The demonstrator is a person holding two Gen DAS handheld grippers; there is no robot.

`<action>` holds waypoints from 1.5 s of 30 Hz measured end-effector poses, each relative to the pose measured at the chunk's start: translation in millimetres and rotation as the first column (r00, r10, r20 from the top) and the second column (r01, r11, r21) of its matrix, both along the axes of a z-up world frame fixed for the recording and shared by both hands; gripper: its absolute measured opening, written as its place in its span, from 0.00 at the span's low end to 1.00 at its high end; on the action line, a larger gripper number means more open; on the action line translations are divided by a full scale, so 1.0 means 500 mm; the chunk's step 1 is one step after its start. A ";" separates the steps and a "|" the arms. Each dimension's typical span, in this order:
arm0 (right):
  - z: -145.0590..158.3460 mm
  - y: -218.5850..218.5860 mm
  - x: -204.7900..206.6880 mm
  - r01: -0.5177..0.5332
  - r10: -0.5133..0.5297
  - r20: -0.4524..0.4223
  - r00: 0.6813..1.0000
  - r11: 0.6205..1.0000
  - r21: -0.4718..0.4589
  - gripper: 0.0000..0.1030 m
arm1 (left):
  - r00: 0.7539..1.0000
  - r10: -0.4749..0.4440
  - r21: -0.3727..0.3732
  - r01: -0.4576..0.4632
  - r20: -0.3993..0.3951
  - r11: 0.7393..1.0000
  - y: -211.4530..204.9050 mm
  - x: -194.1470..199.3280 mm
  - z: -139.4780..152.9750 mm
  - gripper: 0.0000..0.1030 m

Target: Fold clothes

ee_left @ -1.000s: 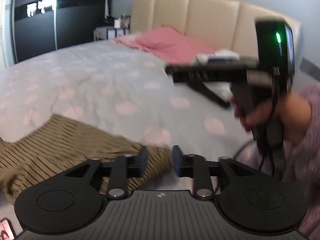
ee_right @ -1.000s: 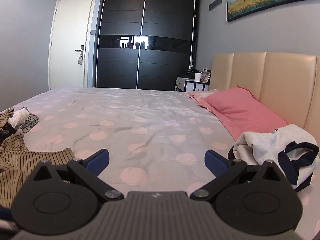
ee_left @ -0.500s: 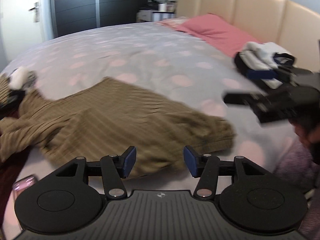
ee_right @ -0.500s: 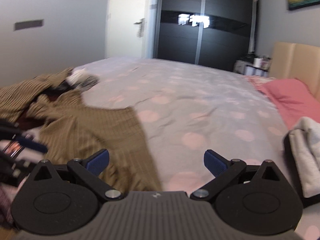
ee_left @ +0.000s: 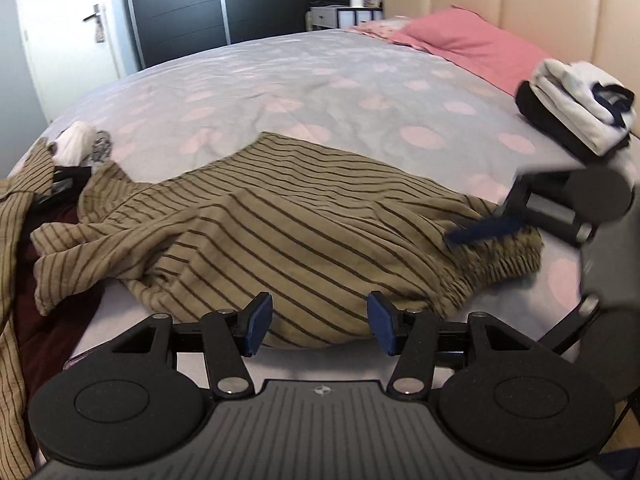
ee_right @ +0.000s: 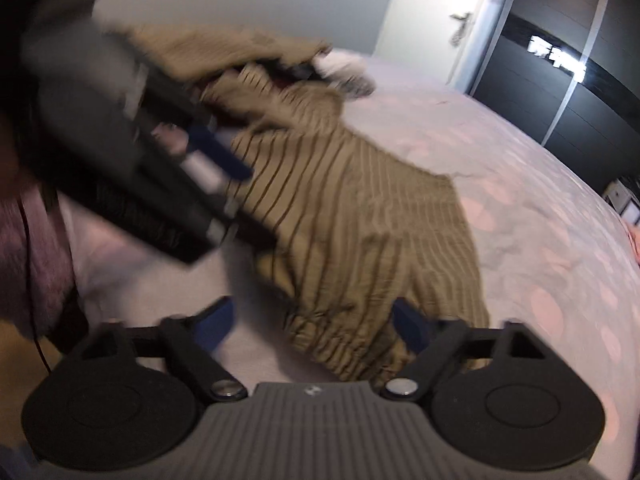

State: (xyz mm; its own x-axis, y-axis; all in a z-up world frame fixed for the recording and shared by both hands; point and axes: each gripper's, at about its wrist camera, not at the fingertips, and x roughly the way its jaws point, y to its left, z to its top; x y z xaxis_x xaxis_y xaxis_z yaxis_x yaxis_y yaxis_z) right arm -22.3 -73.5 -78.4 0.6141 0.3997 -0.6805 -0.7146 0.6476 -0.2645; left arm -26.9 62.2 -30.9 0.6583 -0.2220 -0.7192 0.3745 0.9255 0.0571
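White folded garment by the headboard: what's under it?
The white folded garment with navy trim lies on a black garment, on the pink-dotted bedsheet. Anything lower is covered.

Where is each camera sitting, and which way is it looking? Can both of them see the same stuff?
Left wrist: sits on the left gripper, looking across the bed to the headboard; its open blue fingers show, plus the right gripper.
Right wrist: sits on the right gripper, looking down the bed toward the wardrobe; open fingers, the left gripper and a purple sleeve show.
Shared: the striped brown garment, the bed, the wardrobe.
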 end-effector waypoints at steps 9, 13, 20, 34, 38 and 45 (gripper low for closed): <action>0.023 -0.030 0.068 0.143 -0.138 -0.085 0.987 0.989 0.048 0.22 | 0.999 0.023 -0.027 -0.022 0.022 0.999 0.013 0.021 0.011 0.49; 0.090 -0.066 0.060 0.166 -0.153 -0.098 0.983 0.976 0.139 0.16 | 0.999 0.035 -0.022 -0.034 0.041 0.999 0.017 0.019 0.018 0.49; 0.252 -0.155 0.037 0.185 -0.145 -0.148 0.978 0.934 0.306 0.15 | 0.997 0.041 -0.011 -0.040 0.067 0.999 0.018 0.001 0.031 0.49; 0.247 -0.428 0.192 0.591 -0.576 -0.136 0.806 0.794 0.140 0.16 | 0.998 -0.043 0.016 0.043 0.049 0.999 -0.039 0.008 0.020 0.53; 0.196 -0.448 0.211 0.627 -0.610 -0.153 0.777 0.772 0.107 0.31 | 0.990 -0.137 0.022 0.136 0.031 0.990 -0.079 0.006 0.001 0.58; 0.175 -0.475 0.157 0.595 -0.594 -0.046 0.803 0.796 0.107 0.53 | 0.972 -0.234 0.098 0.234 -0.015 0.967 -0.162 0.002 -0.049 0.60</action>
